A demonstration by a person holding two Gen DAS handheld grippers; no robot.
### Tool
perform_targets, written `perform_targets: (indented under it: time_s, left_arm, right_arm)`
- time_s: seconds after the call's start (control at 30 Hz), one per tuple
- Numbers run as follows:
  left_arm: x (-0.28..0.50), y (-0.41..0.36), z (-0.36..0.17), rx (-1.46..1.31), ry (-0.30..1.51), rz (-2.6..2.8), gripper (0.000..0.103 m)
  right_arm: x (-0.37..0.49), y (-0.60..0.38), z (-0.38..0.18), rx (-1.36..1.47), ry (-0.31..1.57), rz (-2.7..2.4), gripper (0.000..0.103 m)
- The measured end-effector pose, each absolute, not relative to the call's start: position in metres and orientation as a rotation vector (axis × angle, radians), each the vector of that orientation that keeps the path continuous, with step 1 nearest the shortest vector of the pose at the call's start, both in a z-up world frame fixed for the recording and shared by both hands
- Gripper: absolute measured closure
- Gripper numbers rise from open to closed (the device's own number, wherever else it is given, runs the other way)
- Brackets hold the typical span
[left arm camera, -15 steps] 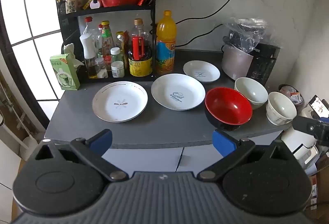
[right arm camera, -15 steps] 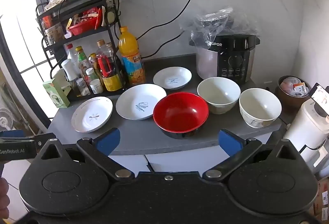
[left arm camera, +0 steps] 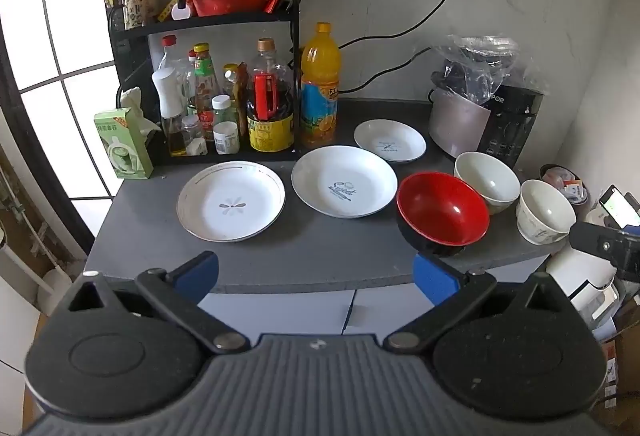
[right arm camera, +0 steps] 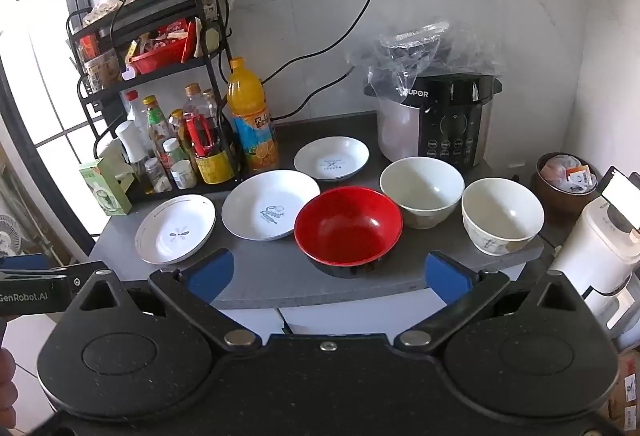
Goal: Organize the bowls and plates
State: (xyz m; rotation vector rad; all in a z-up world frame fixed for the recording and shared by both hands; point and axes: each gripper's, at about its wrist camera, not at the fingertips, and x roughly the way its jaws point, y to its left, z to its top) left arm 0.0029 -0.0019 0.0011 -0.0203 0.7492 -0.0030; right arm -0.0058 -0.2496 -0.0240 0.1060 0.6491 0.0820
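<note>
Nothing lifted yet: 3 plates and 3 bowls sit spread along the grey counter.

Compared with half a second ago nothing has shifted, so sorting has not begun. Large white plate centre, rimmed plate left, small plate far behind; red bowl near the front edge, 2 pale bowls right. Left gripper and right gripper hang short of the counter, fingers spread wide, empty. Cooker and bottle rack stand against the tiled wall.

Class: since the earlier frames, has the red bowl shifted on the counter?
No. The red bowl sits at the same spot beside the large white plate, against the counter's front edge.
</note>
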Motion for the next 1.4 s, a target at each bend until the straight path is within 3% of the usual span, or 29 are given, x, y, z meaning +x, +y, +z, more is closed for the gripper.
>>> perform_targets:
  time_s: [1.4]
  left_arm:
    - [0.015, 0.002, 0.003, -0.038, 0.742, 0.017, 0.000]
  right_arm:
    - [0.012, -0.241, -0.024, 0.098, 0.650, 0.086, 0.000]
